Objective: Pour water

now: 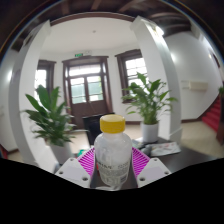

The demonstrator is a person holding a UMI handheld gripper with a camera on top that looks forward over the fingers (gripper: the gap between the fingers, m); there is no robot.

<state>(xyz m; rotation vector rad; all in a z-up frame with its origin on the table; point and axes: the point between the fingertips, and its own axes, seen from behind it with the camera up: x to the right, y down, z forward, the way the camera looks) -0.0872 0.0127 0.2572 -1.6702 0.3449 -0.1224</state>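
The gripper point(113, 165) is clamped on a clear plastic bottle with a yellow screw cap point(112, 150), both pink-striped pads point(87, 162) pressing its sides, the bottle upright between the fingers. Beyond it: a dark wooden double door with glass panes point(86, 88) in a white-walled room, flanked by two leafy green potted plants, one to the left point(48, 115) and one to the right point(150, 100).

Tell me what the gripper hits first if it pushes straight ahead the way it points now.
The bottle with the yellow cap: it already stands between the gripper's pink-padded fingers, which appear to press on it, so nothing else comes first.
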